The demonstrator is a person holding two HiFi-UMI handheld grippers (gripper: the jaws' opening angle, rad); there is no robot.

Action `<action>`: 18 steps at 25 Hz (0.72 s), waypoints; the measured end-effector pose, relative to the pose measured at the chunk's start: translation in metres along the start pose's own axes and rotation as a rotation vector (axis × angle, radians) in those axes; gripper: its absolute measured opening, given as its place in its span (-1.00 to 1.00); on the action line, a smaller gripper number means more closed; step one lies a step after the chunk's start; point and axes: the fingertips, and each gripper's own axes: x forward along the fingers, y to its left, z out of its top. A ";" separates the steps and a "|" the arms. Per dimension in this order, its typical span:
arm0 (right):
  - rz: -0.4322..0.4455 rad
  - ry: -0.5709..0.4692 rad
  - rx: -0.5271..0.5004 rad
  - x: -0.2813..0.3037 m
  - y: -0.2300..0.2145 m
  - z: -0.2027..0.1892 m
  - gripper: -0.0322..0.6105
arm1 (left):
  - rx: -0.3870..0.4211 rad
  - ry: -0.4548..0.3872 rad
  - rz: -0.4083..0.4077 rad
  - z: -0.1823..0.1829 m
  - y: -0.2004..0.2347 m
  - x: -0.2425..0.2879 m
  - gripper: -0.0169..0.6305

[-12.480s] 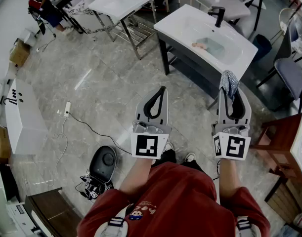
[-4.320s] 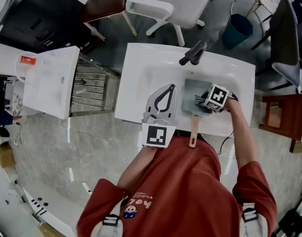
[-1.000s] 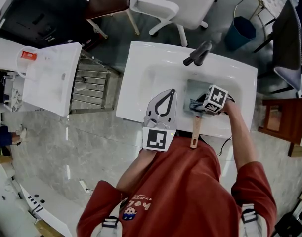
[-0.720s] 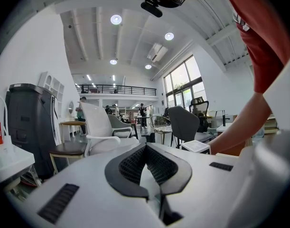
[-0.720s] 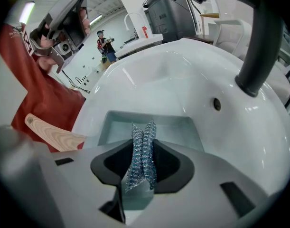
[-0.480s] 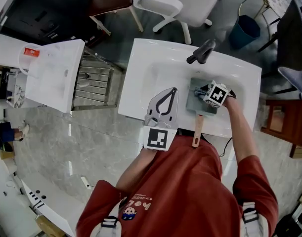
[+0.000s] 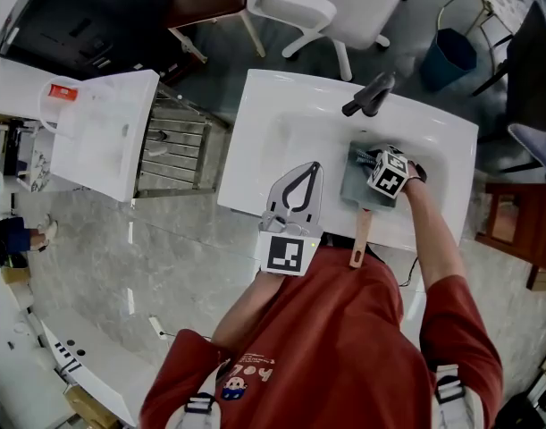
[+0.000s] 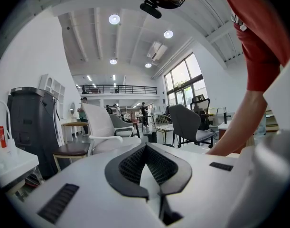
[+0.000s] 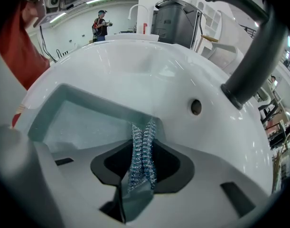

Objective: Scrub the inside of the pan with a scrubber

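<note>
The left hand-held gripper (image 7: 312,166) hovers above the front edge of the white sink (image 7: 264,114), its jaws together with nothing between them. To its right, the square grey pan (image 7: 353,188) lies in the basin. Its wooden handle (image 7: 359,238) runs back over the rim toward the person. The right hand-held gripper (image 9: 144,126) reaches into the pan, clamped on the blue mesh scrubber (image 9: 141,160).

We count two grippers: left gripper (image 7: 310,170) and right gripper (image 7: 373,164); one pan (image 7: 351,186), one scrubber (image 9: 142,151) in the right jaws, one sink (image 7: 255,132), one tap (image 7: 371,96), one bin (image 7: 449,56).
</note>
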 end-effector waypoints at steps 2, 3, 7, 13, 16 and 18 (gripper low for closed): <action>0.004 0.001 0.004 0.000 0.002 0.000 -0.48 | 0.000 0.002 0.000 -0.002 -0.001 -0.001 -0.91; 0.005 0.004 0.004 0.000 0.002 0.000 -0.48 | 0.000 0.003 0.000 -0.002 -0.001 -0.001 -0.91; 0.003 0.013 0.010 0.000 0.002 0.000 -0.48 | -0.002 -0.001 0.003 -0.002 -0.002 -0.003 -0.91; -0.002 0.020 0.068 -0.008 -0.004 0.002 -0.47 | 0.002 -0.010 0.004 0.003 -0.001 -0.005 -0.91; 0.049 -0.023 0.142 -0.026 -0.002 0.016 -0.47 | -0.005 -0.008 0.008 0.003 0.000 -0.008 -0.91; 0.091 -0.042 0.141 -0.040 0.004 0.025 -0.47 | -0.007 -0.008 0.012 0.002 0.001 -0.009 -0.91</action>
